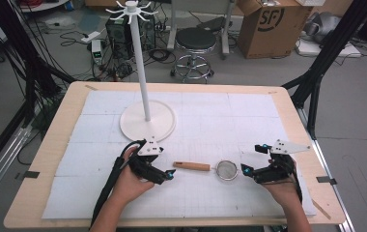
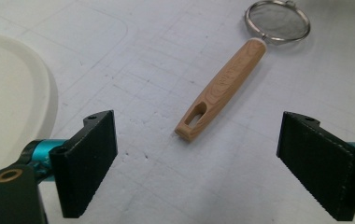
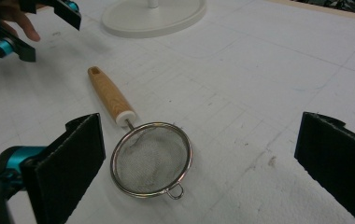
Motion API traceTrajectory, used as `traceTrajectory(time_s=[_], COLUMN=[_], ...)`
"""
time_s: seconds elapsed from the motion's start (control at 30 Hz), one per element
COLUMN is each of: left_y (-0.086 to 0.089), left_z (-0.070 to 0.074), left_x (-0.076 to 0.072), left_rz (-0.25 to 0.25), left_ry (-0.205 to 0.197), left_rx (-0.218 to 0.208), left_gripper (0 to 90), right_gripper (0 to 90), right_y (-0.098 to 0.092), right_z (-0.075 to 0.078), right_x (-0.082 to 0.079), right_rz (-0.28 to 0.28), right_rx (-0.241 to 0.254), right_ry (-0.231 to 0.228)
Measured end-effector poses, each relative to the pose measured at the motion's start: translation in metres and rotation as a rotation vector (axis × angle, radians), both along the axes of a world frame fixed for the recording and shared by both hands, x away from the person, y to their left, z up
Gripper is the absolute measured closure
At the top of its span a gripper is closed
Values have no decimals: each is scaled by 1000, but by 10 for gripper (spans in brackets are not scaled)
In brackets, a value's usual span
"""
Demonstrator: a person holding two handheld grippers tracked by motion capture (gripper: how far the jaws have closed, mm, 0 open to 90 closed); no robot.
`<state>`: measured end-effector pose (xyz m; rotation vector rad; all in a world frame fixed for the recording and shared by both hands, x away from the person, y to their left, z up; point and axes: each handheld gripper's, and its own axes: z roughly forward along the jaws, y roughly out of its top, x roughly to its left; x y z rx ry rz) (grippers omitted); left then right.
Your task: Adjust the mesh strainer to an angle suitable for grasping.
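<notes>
Left tongs [image 1: 172, 175] hang with jaws wide apart and nothing between them, just short of the wooden handle's slotted end. Right tongs [image 1: 246, 170] sit low on the other side, jaws also spread wide and empty, pointing at the mesh bowl.

Between the two lies the small strainer [image 1: 205, 167], flat on the surface, wooden handle toward the left tongs, round steel mesh bowl toward the right tongs, its little hook loop on the far rim. Neither pair touches it; the path to it is clear from both ends.

Behind the left hand stands a white rack [image 1: 147, 121]: a broad round base, a tall thin pole, a ring of hooks at the top. The base is near the left tongs but apart from the strainer.

The surface [image 1: 230, 116] is a white gridded mat on a pale wooden top. Beyond it: grey floor, a black stool [image 1: 195, 41], a cardboard box [image 1: 271, 24], cables and black frame legs.
</notes>
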<state>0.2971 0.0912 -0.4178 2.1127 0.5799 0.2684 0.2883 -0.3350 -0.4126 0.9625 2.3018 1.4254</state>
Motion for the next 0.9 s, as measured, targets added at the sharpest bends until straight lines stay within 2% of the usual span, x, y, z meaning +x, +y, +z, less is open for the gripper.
traceTrajectory(time_s=[0.13,0.23,0.47,0.63,0.9], left_y=[10,18,31,43,51], left_z=[2,3,8,13,18], left_x=[-2,-2,-2,-3,-4], left_rz=[13,28,29,30,37], left_ry=[-6,-1,-15,-21,-31], left_rx=[-5,-24,-50,-83,-96], left_gripper=[96,63,16,16,16], right_gripper=[6,6,6,6,6], right_y=[2,2,2,-1,-1], right_z=[-1,0,0,1,0], right_x=[1,2,-1,-3,-3], right_rz=[4,5,8,-3,-2], right_rx=[-4,-3,-8,8,3], right_ry=[0,1,3,6,9])
